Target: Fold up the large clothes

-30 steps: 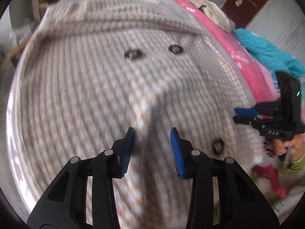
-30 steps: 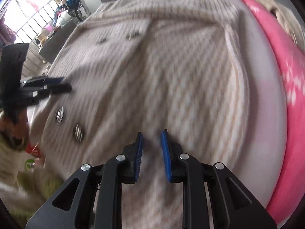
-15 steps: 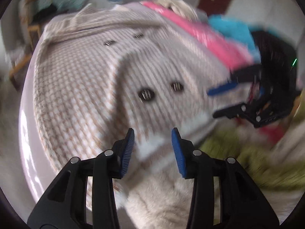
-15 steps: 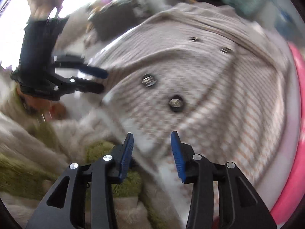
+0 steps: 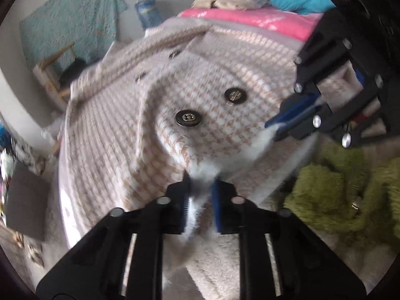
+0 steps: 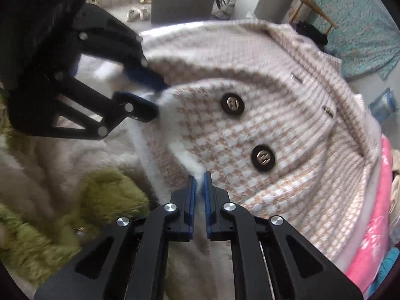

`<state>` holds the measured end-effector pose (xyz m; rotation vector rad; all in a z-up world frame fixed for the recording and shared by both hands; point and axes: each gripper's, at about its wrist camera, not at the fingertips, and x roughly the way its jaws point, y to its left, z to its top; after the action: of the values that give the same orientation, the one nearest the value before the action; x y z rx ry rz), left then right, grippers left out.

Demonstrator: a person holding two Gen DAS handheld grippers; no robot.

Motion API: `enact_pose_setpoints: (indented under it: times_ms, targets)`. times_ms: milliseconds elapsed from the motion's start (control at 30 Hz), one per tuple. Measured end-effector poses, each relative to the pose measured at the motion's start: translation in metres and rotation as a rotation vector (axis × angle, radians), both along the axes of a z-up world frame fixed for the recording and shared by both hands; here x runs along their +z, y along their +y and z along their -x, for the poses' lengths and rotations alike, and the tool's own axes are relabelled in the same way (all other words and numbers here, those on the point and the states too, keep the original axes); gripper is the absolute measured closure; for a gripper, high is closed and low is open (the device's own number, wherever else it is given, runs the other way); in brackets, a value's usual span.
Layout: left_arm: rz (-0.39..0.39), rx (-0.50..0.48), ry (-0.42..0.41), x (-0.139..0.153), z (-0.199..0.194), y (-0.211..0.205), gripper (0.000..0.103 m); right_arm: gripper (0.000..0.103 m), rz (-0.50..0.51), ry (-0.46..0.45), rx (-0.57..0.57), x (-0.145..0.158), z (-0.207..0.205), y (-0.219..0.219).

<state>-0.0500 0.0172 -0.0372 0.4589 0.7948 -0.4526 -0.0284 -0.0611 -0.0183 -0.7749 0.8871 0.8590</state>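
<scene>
A beige-and-white checked coat [image 5: 112,137] [image 6: 275,75] with dark buttons [image 5: 188,118] [image 6: 232,104] lies spread on the bed. Its white fleecy front edge is lifted at the near corner. My left gripper [image 5: 202,182] has its jaws closing tight on that white edge, and the pads press on it; in the right wrist view the left gripper [image 6: 157,95] grips the same edge at the upper left. My right gripper [image 6: 200,180] is shut on the white edge a little further along, and the left wrist view has the right gripper [image 5: 287,122] at the right side.
A green fuzzy garment [image 5: 337,195] [image 6: 100,200] and a pale fluffy one [image 6: 50,150] lie just in front of the coat. A pink blanket [image 5: 250,20] [image 6: 370,245] borders the far side. A wooden chair [image 5: 55,75] and a dark cabinet [image 6: 182,2] stand beyond.
Both grippers swung from over the coat's middle to its near edge. Their jaws, open before, have closed on the white fleecy edge, which is now raised.
</scene>
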Motion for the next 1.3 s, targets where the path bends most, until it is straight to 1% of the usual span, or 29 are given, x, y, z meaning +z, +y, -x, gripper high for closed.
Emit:
enact_pose_setpoints:
  times_ms: [33,100,167,233,333,367,400,500,533,567,600,633,667,733,767,800,867,900,933,967,1000,1033,1100,1133,1167,1200,1233,1267,1300]
  targets:
    - [-0.007,-0.036,-0.005,0.004,0.004,-0.003,0.092,0.098,-0.002,0.006,0.017,0.007,0.001,-0.007]
    - [-0.035,-0.107,-0.027,0.012,0.011,-0.010,0.093,0.098,0.002,0.047,0.054,0.022,-0.002,-0.018]
    - [-0.100,-0.182,-0.018,0.008,0.016,-0.016,0.093,0.098,0.015,0.092,0.067,0.025,-0.005,-0.028]
    - [-0.123,-0.213,0.019,-0.005,0.011,-0.021,0.093,0.098,0.032,0.154,0.071,0.013,-0.008,-0.029]
    - [-0.104,-0.217,0.081,-0.021,0.001,-0.021,0.092,0.098,0.072,0.213,0.055,-0.017,-0.015,-0.024]
    - [-0.081,-0.211,0.097,-0.018,-0.001,-0.019,0.091,0.098,0.064,0.234,0.041,-0.022,-0.014,-0.026]
    - [-0.057,-0.201,0.122,-0.014,-0.002,-0.016,0.088,0.098,0.043,0.256,0.023,-0.020,-0.015,-0.029]
    - [0.019,-0.176,0.189,-0.001,0.001,0.000,0.085,0.098,-0.030,0.331,-0.034,0.001,-0.016,-0.043]
    - [0.042,-0.175,0.208,0.002,0.002,0.006,0.082,0.096,-0.067,0.351,-0.051,0.009,-0.016,-0.051]
    - [0.080,-0.176,0.238,0.007,0.004,0.012,0.082,0.094,-0.101,0.367,-0.074,0.017,-0.017,-0.059]
    - [0.113,-0.166,0.249,0.012,0.006,0.018,0.082,0.091,-0.152,0.380,-0.116,0.026,-0.021,-0.070]
    - [0.143,-0.157,0.253,0.015,0.006,0.023,0.081,0.084,-0.191,0.374,-0.155,0.032,-0.025,-0.079]
    - [0.178,-0.150,0.256,0.019,0.006,0.027,0.080,0.081,-0.218,0.364,-0.186,0.035,-0.029,-0.084]
    - [0.261,-0.123,0.241,0.027,-0.005,0.032,0.080,0.081,-0.271,0.333,-0.277,0.037,-0.041,-0.096]
    - [0.282,-0.107,0.229,0.028,-0.012,0.032,0.080,0.081,-0.288,0.320,-0.334,0.032,-0.051,-0.100]
    - [0.293,-0.090,0.215,0.028,-0.019,0.030,0.080,0.081,-0.296,0.321,-0.371,0.024,-0.067,-0.099]
    - [0.293,-0.068,0.215,0.019,-0.034,0.020,0.080,0.081,-0.295,0.371,-0.405,0.003,-0.086,-0.096]
    - [0.281,-0.056,0.238,0.013,-0.039,0.016,0.080,0.081,-0.268,0.405,-0.416,-0.009,-0.083,-0.094]
    - [0.259,-0.040,0.287,0.002,-0.044,0.013,0.080,0.081,-0.242,0.430,-0.419,-0.019,-0.080,-0.092]
    - [0.241,-0.032,0.322,-0.006,-0.043,0.011,0.080,0.081,-0.235,0.424,-0.411,-0.024,-0.070,-0.093]
    - [0.225,-0.026,0.353,-0.014,-0.039,0.011,0.080,0.081,-0.243,0.439,-0.392,-0.022,-0.060,-0.095]
    - [0.223,-0.025,0.366,-0.017,-0.034,0.012,0.080,0.081,-0.242,0.468,-0.392,-0.021,-0.054,-0.097]
    - [0.241,-0.009,0.377,-0.015,-0.021,0.018,0.080,0.081,-0.260,0.493,-0.403,-0.014,-0.040,-0.104]
    - [0.257,0.009,0.381,-0.013,-0.016,0.023,0.078,0.081,-0.272,0.497,-0.411,-0.010,-0.032,-0.108]
    - [0.273,0.034,0.381,-0.011,-0.012,0.027,0.076,0.078,-0.282,0.490,-0.436,-0.006,-0.025,-0.114]
    - [0.294,0.071,0.372,-0.009,-0.008,0.033,0.072,0.075,-0.295,0.487,-0.469,-0.003,-0.020,-0.121]
    - [0.306,0.100,0.364,-0.007,-0.005,0.038,0.067,0.069,-0.317,0.487,-0.499,0.000,-0.017,-0.128]
    - [0.320,0.138,0.353,-0.005,-0.001,0.044,0.065,0.061,-0.340,0.478,-0.531,0.004,-0.013,-0.134]
    - [0.339,0.187,0.336,-0.002,0.003,0.052,0.062,0.057,-0.357,0.458,-0.569,0.008,-0.011,-0.141]
